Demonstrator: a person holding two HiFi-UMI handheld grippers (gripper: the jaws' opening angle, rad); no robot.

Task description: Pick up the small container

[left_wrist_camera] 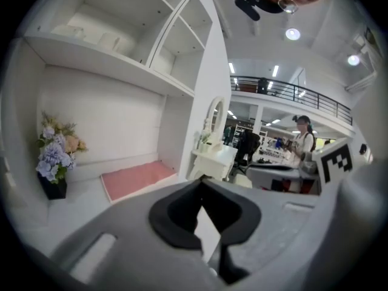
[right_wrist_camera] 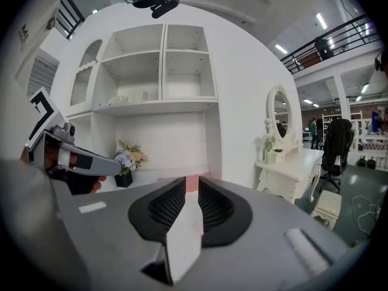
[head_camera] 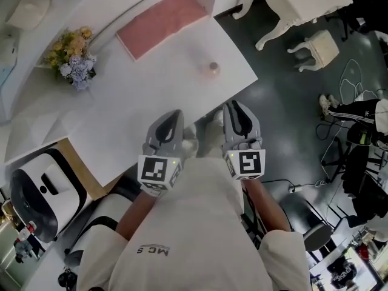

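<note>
Out on the white table [head_camera: 121, 120], the small container [head_camera: 213, 68] sits just off the near corner of the pink mat [head_camera: 160, 22], well ahead of both grippers. The left gripper [head_camera: 174, 115] is at the table's near edge, its jaw tips closed together with nothing between them. The right gripper [head_camera: 234, 108] is alongside, jaws a narrow slit apart and empty too. The container lies beyond them, roughly between their two lines, touched by neither. A bunch of flowers [head_camera: 73, 56] stands far off to the left.

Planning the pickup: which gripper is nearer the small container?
Right. The right gripper is just below-right of the container; the left gripper is farther off, below-left.
</note>
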